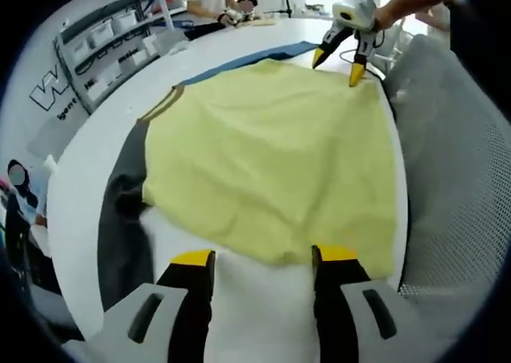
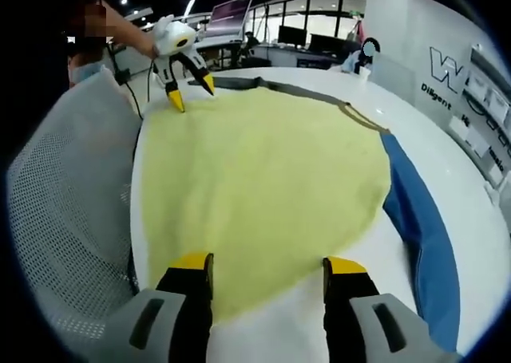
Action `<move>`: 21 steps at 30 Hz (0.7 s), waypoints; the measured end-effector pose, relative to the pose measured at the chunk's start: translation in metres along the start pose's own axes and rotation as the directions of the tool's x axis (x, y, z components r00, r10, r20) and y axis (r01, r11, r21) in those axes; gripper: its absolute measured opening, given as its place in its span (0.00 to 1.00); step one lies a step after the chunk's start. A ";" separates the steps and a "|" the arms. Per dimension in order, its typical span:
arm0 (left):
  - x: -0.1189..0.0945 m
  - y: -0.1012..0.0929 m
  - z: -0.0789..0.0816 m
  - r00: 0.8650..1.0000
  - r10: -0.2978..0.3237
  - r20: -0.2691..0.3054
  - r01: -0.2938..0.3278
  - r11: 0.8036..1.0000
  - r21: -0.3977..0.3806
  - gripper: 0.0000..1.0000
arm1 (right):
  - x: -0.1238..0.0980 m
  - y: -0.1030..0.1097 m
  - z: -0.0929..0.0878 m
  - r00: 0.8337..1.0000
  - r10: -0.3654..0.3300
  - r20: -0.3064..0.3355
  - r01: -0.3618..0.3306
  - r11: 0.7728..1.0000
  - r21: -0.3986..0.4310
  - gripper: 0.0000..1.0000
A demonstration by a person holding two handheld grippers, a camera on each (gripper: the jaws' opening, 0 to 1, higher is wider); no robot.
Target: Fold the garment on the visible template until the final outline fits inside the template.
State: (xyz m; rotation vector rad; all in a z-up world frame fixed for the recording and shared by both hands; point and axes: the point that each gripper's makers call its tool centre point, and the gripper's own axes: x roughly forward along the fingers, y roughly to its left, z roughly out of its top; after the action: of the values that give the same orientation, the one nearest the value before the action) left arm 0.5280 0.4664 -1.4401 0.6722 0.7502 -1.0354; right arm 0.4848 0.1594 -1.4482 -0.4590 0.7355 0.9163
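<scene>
Yellow garment (image 1: 271, 155) lies spread on white desk (image 1: 88, 171) | your left gripper (image 1: 263, 261) jaws spread at its edge | your right gripper (image 2: 267, 265) jaws spread too

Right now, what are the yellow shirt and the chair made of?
The yellow shirt looks like soft matte cloth, maybe cotton knit: it lies limp with gentle wrinkles and no shine. The chair back looks like grey woven mesh, probably plastic fibre: tiny holes show all over it.
</scene>
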 end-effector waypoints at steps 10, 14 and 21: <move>-0.010 0.021 0.002 0.996 0.076 0.043 -0.068 0.985 -0.161 0.63 | -0.001 0.001 0.007 1.000 -0.008 0.024 0.007 1.000 0.024 0.54; -0.015 0.034 -0.006 0.990 0.129 0.051 -0.112 0.960 -0.255 0.65 | -0.004 0.000 0.012 0.999 -0.017 0.045 0.015 0.999 0.044 0.56; -0.029 0.054 -0.026 0.978 0.207 0.027 -0.186 0.922 -0.341 0.64 | -0.008 -0.003 0.018 0.997 -0.033 0.071 0.028 0.997 0.068 0.59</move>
State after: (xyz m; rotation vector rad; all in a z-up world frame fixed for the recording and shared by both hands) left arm 0.5631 0.5205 -1.4244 0.4068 0.7657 -0.7174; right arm 0.4909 0.1645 -1.4297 -0.3750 0.6897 0.8724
